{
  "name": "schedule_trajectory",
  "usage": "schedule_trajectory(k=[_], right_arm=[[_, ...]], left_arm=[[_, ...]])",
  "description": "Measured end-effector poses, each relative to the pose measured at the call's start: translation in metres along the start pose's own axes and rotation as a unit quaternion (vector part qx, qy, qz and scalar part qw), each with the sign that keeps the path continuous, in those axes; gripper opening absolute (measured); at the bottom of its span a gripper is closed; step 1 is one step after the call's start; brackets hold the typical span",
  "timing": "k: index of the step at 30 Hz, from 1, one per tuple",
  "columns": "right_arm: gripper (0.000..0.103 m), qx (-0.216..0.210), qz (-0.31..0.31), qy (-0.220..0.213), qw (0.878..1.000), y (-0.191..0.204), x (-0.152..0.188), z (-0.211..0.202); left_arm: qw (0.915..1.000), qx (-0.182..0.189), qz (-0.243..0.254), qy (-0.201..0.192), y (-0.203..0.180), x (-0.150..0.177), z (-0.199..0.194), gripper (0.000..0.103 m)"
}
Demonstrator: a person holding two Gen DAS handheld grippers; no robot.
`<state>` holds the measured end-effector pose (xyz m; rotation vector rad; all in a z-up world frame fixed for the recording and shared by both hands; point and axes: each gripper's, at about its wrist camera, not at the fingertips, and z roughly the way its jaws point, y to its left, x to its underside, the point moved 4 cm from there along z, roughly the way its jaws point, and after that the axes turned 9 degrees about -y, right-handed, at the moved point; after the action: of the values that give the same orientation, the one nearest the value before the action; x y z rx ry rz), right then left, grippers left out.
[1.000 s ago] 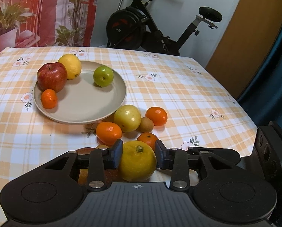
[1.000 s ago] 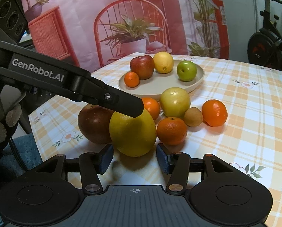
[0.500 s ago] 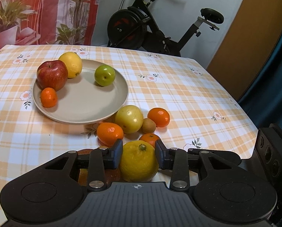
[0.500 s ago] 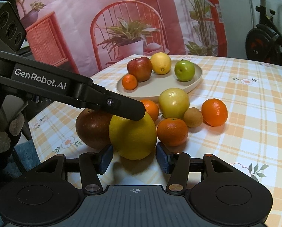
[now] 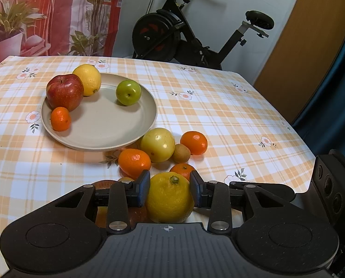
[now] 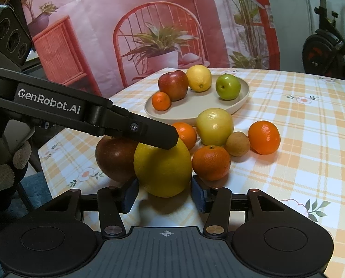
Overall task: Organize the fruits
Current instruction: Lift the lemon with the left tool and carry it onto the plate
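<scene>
Gripping the big lemon (image 5: 170, 199), the left gripper (image 5: 170, 186) should lift straight, seemingly clear of neighbouring fruit, toward the plate (image 5: 147, 125); the right gripper (image 6: 164, 193) waits, spread empty.

Tablecloth (image 5: 218, 115): cloth, orange-and-white check with printed flowers, matt, lightly creased.
Plate (image 5: 107, 136): beige, smooth, dull satin glaze; looks ceramic.
Red apple (image 5: 64, 91), on the plate: waxy, glossy skin.
Green apple (image 5: 128, 92), on the plate: smooth, shiny.
Large lemon (image 5: 170, 200), in front of the plate: pebbled, faintly glossy rind.
Tangerine (image 6: 211, 162), beside the large lemon: dimpled peel.
Left gripper (image 5: 170, 187): black matt speckled plastic, bright metal rivets, finely textured pads (image 5: 144, 186).
</scene>
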<state>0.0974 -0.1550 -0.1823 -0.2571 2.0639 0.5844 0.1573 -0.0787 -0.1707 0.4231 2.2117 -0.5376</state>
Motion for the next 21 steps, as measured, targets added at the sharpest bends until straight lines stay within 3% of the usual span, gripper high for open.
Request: schedule_trajectory(k=[12, 21], right_arm=[[0.046, 0.005, 0.004, -0.027, 1.0, 0.0, -0.013, -0.014], [0.046, 0.011, -0.005, -0.049, 0.999, 0.003, -0.047, -0.022]], left_arm=[[0.9997, 0.013, 0.01, -0.019, -0.009, -0.016, -0.009, 0.04], [0.9982, 0.026, 0.012, -0.052, -0.013, -0.046, -0.025, 0.04]])
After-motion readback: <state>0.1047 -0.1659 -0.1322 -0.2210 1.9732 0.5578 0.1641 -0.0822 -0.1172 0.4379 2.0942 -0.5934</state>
